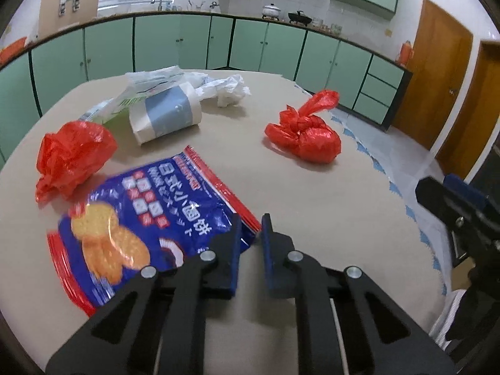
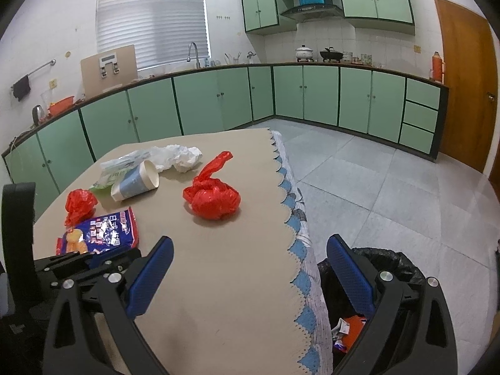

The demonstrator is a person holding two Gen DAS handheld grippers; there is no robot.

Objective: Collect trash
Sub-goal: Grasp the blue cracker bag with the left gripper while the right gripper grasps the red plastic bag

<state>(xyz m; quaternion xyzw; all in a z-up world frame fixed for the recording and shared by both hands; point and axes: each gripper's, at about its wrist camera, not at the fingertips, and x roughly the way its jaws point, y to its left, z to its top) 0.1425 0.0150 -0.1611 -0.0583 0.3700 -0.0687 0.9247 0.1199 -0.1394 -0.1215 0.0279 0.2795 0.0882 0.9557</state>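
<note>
Two views show a table strewn with trash. From the left wrist, the left gripper is nearly clenched, its pads nipping the near corner of a blue snack bag; beyond lie a red bag to the left, a cup ahead and a knotted bag to the right. From the right wrist, the right gripper hangs released over the table edge, and a bin stands below its right finger. Confirm the thin corner is pinched firmly before lifting toward the bin.
</note>
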